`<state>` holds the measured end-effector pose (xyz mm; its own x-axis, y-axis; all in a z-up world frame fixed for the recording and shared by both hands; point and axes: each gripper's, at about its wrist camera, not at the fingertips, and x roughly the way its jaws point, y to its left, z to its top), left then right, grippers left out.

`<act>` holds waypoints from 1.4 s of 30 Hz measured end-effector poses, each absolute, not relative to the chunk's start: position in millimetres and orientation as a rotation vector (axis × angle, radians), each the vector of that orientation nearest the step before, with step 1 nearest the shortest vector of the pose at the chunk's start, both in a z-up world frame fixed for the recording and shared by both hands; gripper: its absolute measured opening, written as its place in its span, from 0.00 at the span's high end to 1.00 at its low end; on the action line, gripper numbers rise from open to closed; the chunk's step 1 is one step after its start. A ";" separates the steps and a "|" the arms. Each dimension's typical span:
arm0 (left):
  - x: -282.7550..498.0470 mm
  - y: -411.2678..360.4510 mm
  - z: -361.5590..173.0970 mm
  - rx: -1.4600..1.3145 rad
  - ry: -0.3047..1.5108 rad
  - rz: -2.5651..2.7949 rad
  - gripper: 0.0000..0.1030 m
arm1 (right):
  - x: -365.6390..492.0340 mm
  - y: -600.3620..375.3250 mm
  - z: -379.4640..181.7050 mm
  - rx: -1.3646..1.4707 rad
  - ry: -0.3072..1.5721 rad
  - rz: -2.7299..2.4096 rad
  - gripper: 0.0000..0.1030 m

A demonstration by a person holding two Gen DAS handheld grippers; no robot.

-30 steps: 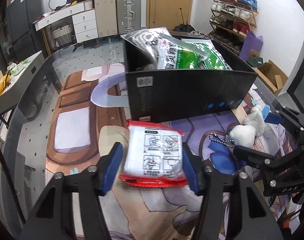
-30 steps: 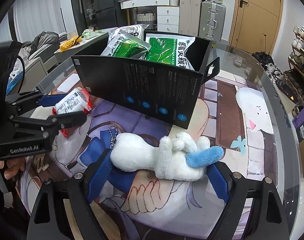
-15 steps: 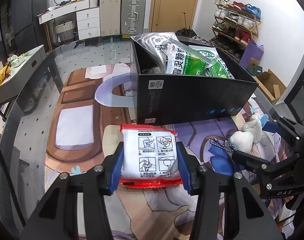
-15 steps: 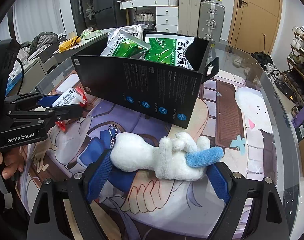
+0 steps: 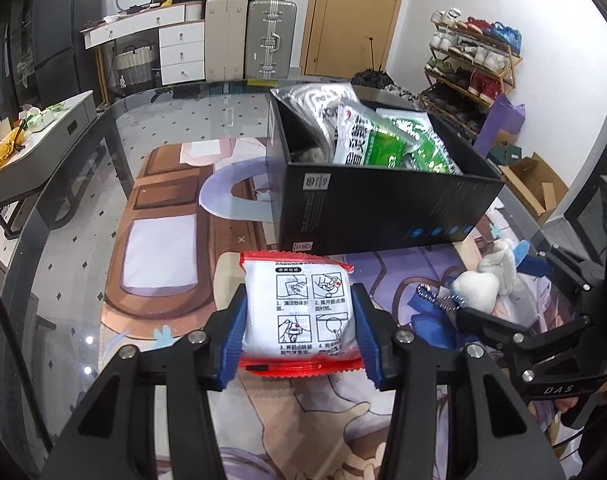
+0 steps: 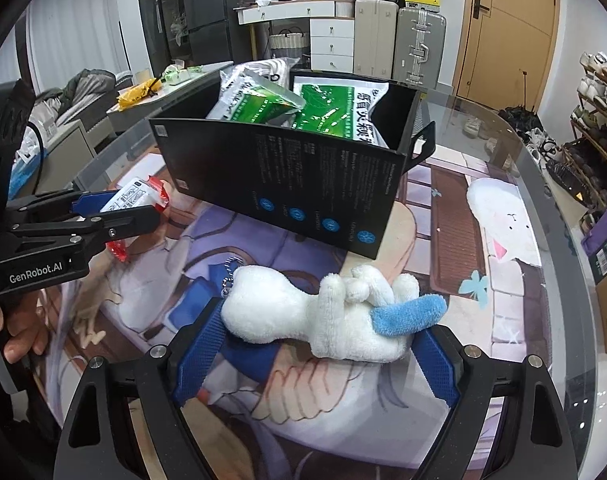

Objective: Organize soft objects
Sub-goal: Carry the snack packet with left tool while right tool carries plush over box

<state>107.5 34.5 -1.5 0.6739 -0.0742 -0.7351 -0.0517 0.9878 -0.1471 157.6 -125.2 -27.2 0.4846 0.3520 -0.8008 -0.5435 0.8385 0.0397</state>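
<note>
A white packet with red sealed edges [image 5: 303, 308] is pinched by its sides between the blue pads of my left gripper [image 5: 299, 320], just in front of the black box [image 5: 383, 208]. From the right wrist view the same packet [image 6: 137, 192] shows in the left gripper [image 6: 115, 212], left of the box [image 6: 303, 176]. A white plush toy with a blue tail [image 6: 303, 312] lies on the printed mat between the fingers of my right gripper [image 6: 321, 332], which stands wide open around it. The plush [image 5: 479, 288] also shows at the right of the left wrist view.
The box holds several green and silver bags [image 5: 367, 144]. It stands on a printed mat [image 5: 163, 248] over a glass table [image 5: 63, 208]. A bead chain [image 6: 229, 276] hangs from the plush. A hand [image 6: 19, 332] grips the left tool. Suitcases, drawers and a shoe rack line the walls.
The left jaws have closed in from a loose straddle until the pads press the packet's sides. The right gripper and the plush have not moved.
</note>
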 end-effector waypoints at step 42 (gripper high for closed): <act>113.7 28.5 73.5 -0.150 0.618 -0.058 0.54 | 162.7 -122.9 49.1 -0.203 0.675 0.546 0.14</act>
